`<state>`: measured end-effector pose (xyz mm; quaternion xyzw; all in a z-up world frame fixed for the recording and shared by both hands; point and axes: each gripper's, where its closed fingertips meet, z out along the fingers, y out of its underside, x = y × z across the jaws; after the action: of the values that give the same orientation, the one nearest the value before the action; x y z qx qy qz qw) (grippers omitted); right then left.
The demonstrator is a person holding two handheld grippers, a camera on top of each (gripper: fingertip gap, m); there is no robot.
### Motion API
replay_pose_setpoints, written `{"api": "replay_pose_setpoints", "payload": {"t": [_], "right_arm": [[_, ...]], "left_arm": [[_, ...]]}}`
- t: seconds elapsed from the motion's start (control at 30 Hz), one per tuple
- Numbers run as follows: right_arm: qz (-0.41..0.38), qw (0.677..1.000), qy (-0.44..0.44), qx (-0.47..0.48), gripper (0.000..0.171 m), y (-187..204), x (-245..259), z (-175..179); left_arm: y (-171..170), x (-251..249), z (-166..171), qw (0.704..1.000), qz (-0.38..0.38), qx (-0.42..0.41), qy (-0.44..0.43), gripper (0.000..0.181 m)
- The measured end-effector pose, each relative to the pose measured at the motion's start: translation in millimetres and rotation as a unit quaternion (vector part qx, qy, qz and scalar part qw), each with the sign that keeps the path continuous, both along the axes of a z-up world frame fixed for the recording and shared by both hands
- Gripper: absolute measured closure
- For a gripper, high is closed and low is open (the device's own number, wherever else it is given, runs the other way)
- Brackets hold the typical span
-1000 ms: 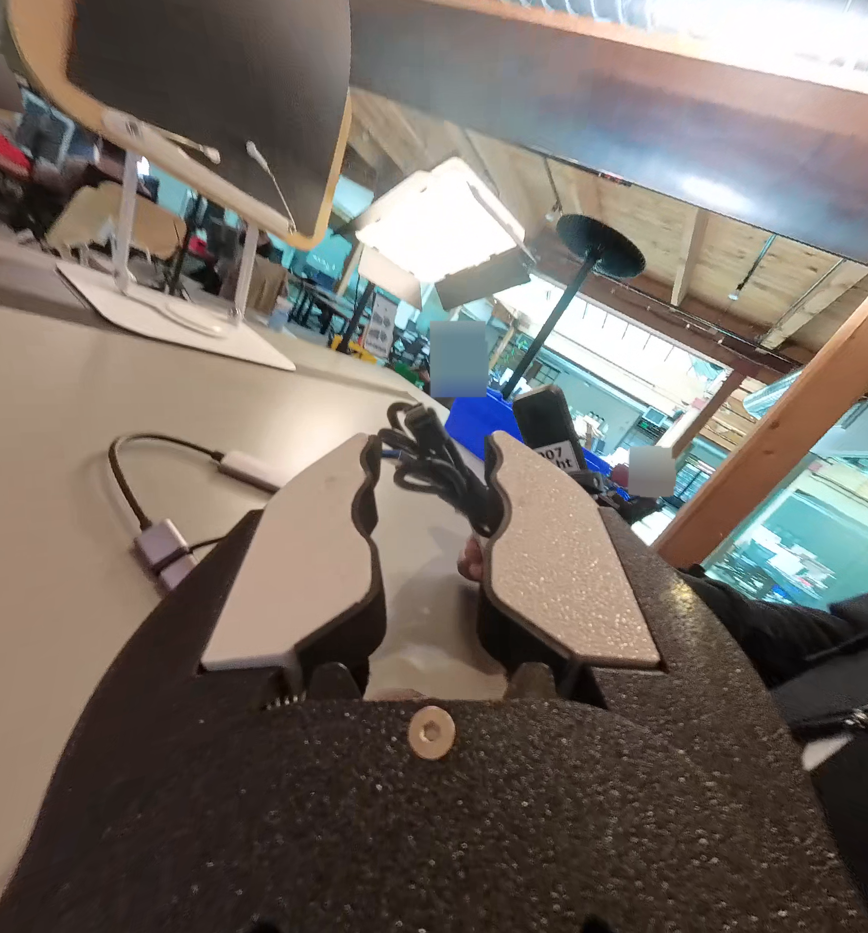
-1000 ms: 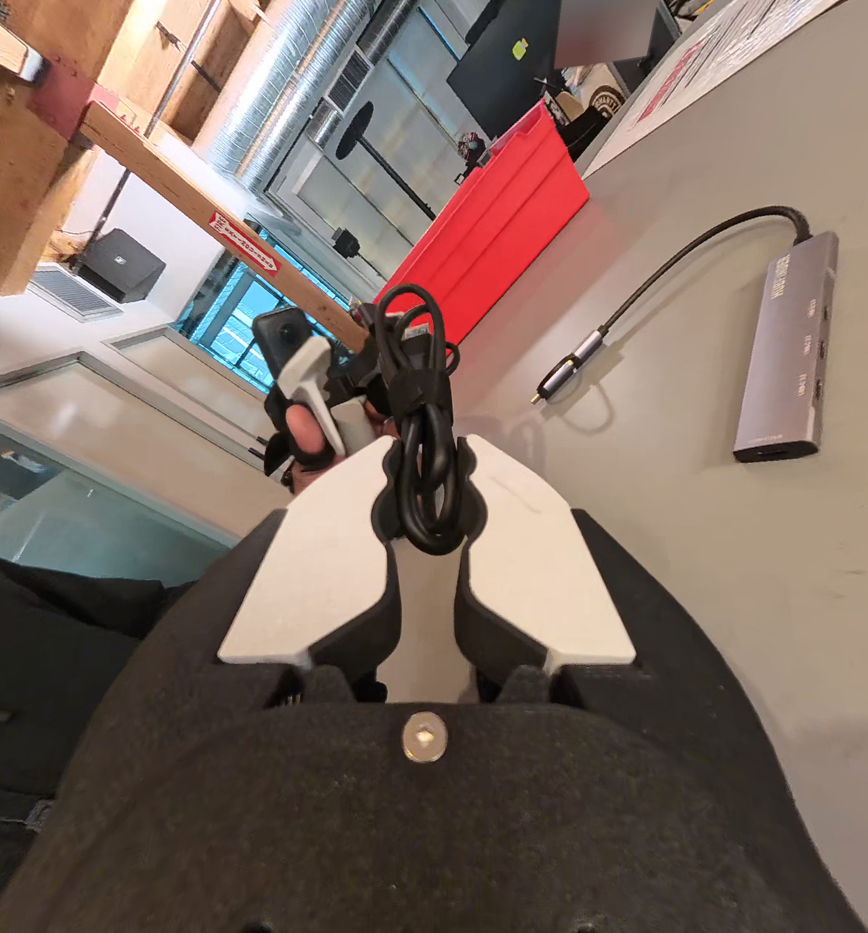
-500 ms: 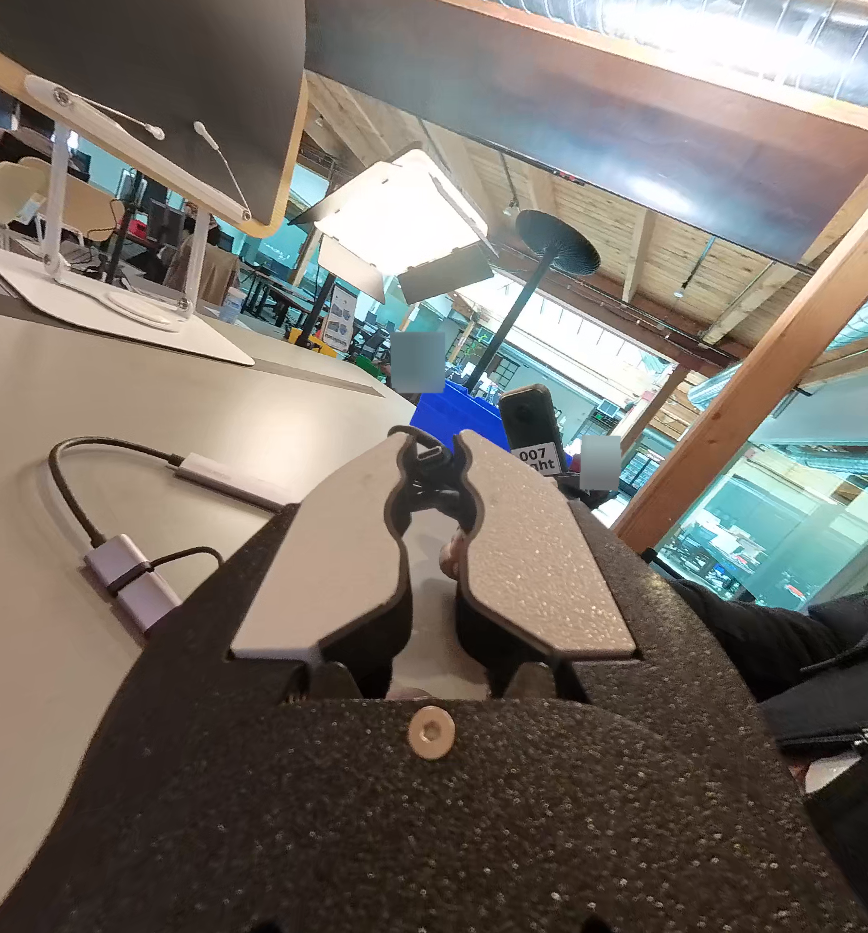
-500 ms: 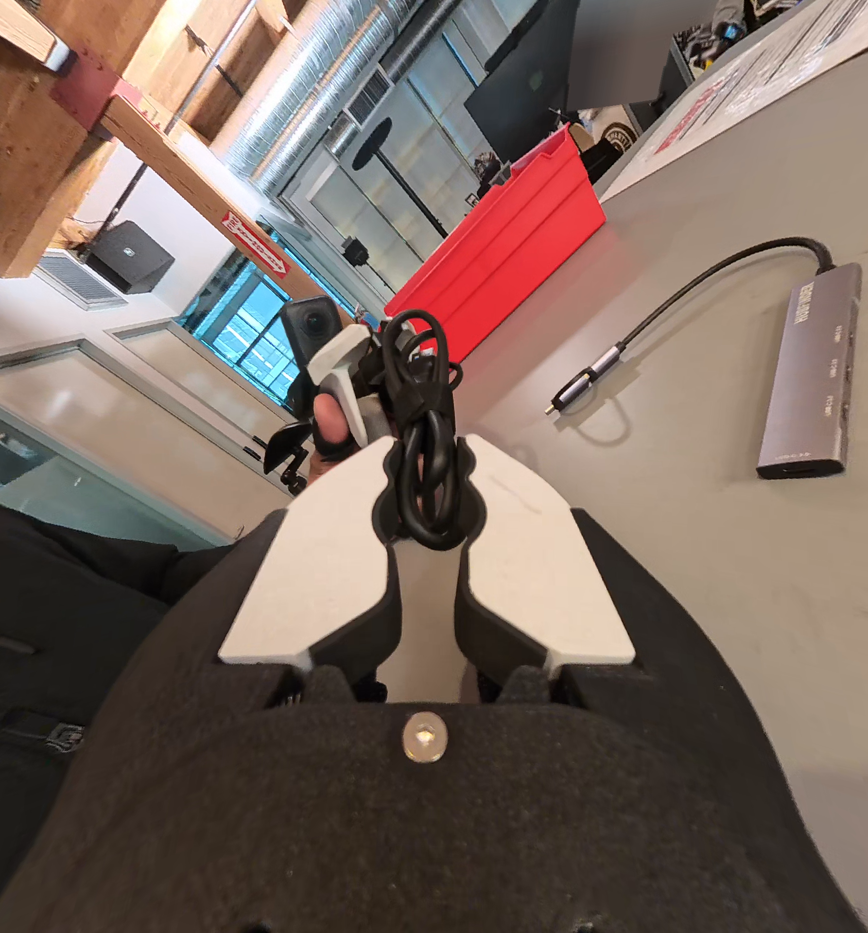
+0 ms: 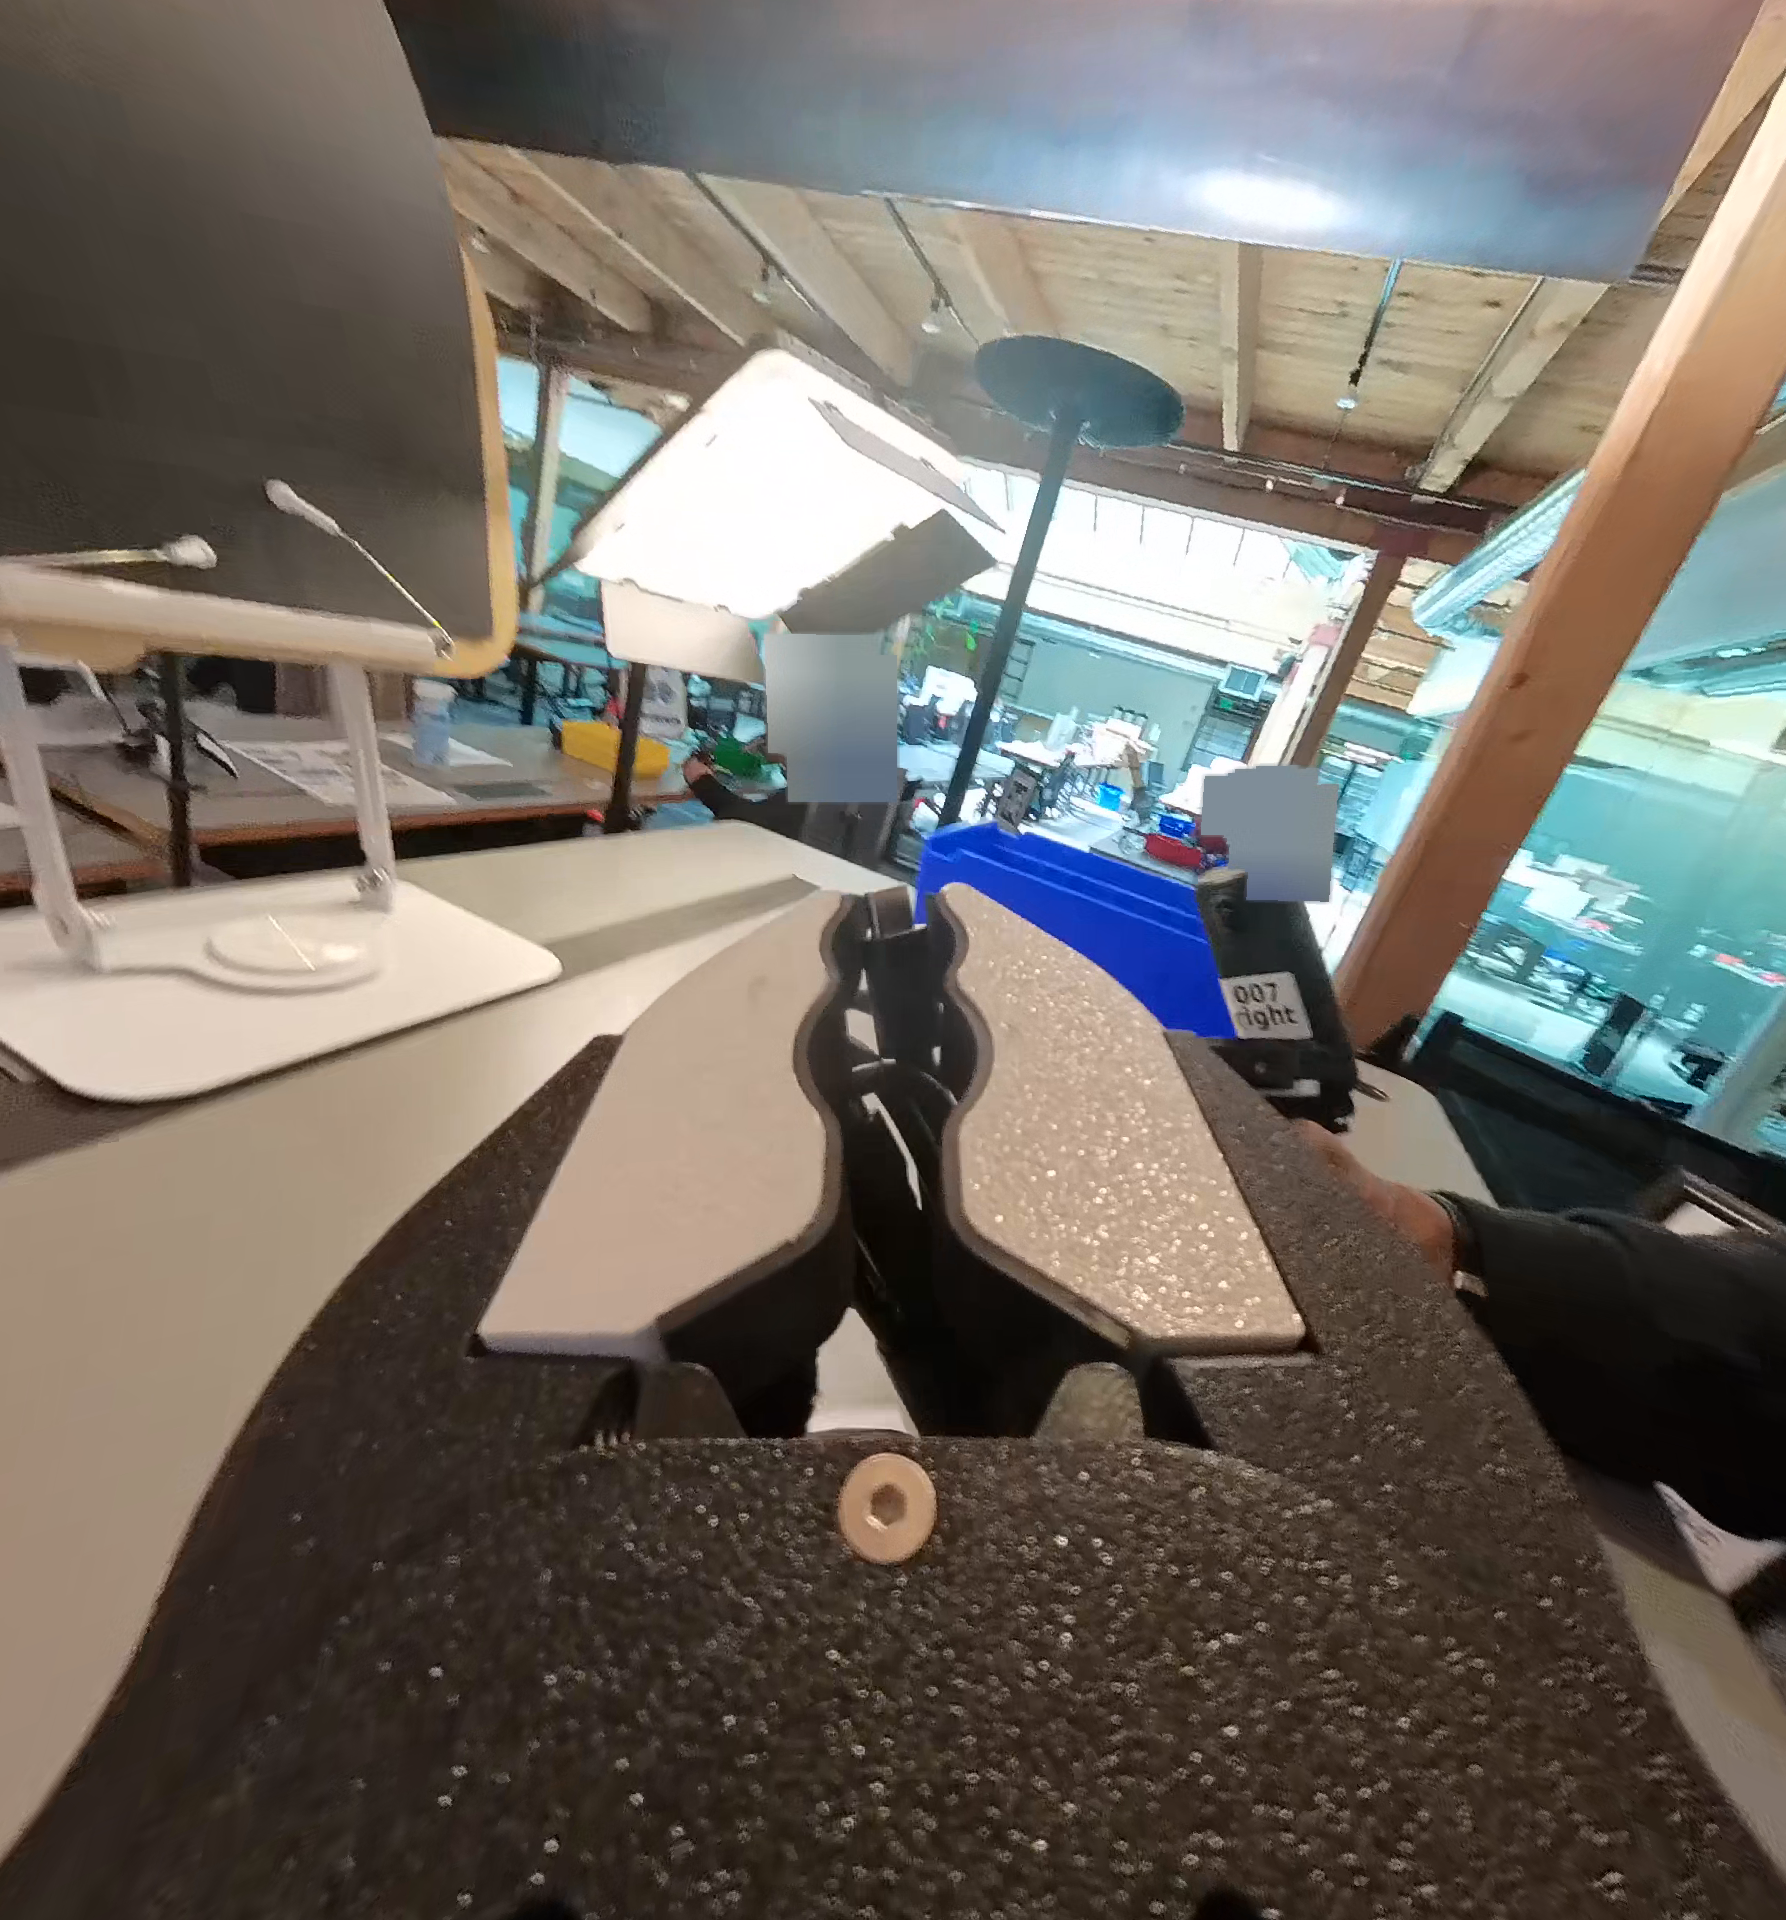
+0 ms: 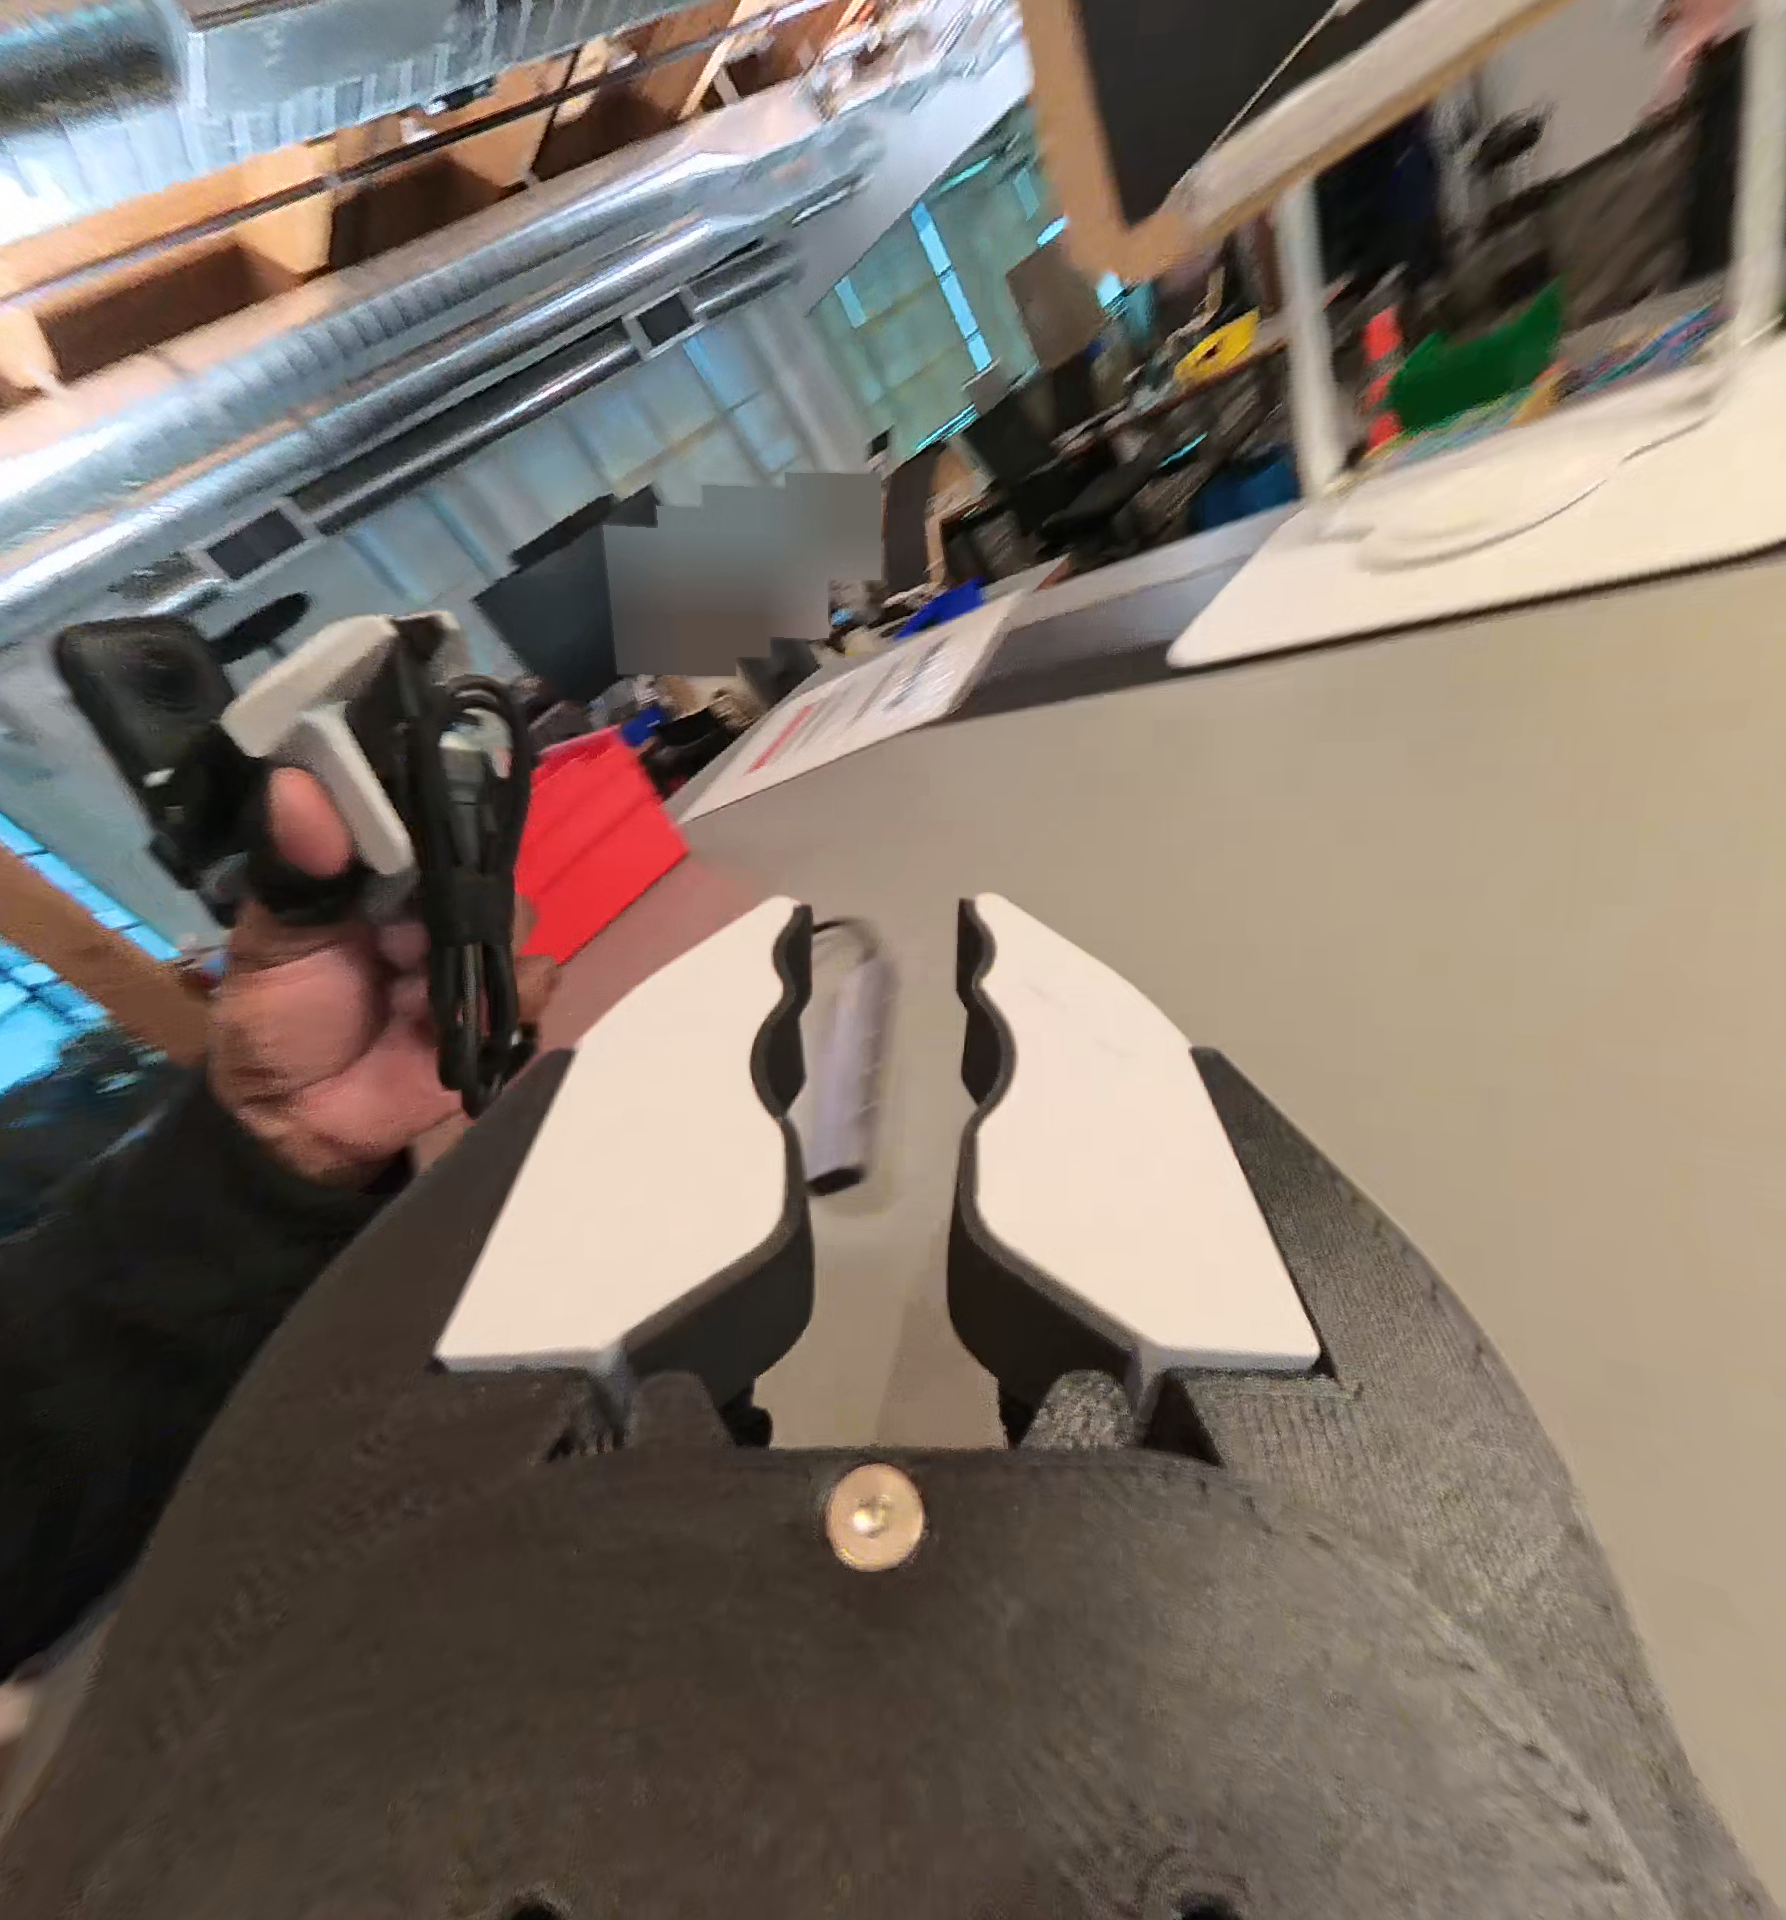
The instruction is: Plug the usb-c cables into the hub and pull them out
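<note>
Now, in the left wrist view, the left gripper (image 5: 894, 914) is nearly closed on the bundled black usb-c cable (image 5: 904, 1049), which 1 second ago sat in the other gripper's fingers. Beyond the fingertips a blue bin (image 5: 1065, 935) stands at the bench's (image 5: 193, 1247) far edge, and a white stand (image 5: 276, 966) rests toward the far left corner. The right gripper's camera (image 5: 1273, 987) carries a small white label with printed characters; the hub is out of this view.

In the right wrist view, the right gripper (image 6: 884, 914) is wide open and empty, and the grey hub (image 6: 847, 1081) lies on the bench between its fingers. The cable bundle hangs from the left gripper at the left, by a red bin (image 6: 588, 842). The handover looks complete, so the right gripper is probably free to steady the hub. Motion blur leaves the far printed sheet (image 6: 868, 686) unreadable.
</note>
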<state>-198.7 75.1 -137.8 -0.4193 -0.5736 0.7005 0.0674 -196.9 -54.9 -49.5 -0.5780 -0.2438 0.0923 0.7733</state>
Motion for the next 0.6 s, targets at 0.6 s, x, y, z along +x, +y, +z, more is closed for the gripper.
{"api": "replay_pose_setpoints", "payload": {"t": [0.6], "right_arm": [[0.196, 0.979, 0.056, -0.029, 0.138, -56.2, -67.0, 14.8]], "left_arm": [[58.2, -53.8, -59.6, 0.999, 0.023, -0.03, -0.004, 0.17]]}}
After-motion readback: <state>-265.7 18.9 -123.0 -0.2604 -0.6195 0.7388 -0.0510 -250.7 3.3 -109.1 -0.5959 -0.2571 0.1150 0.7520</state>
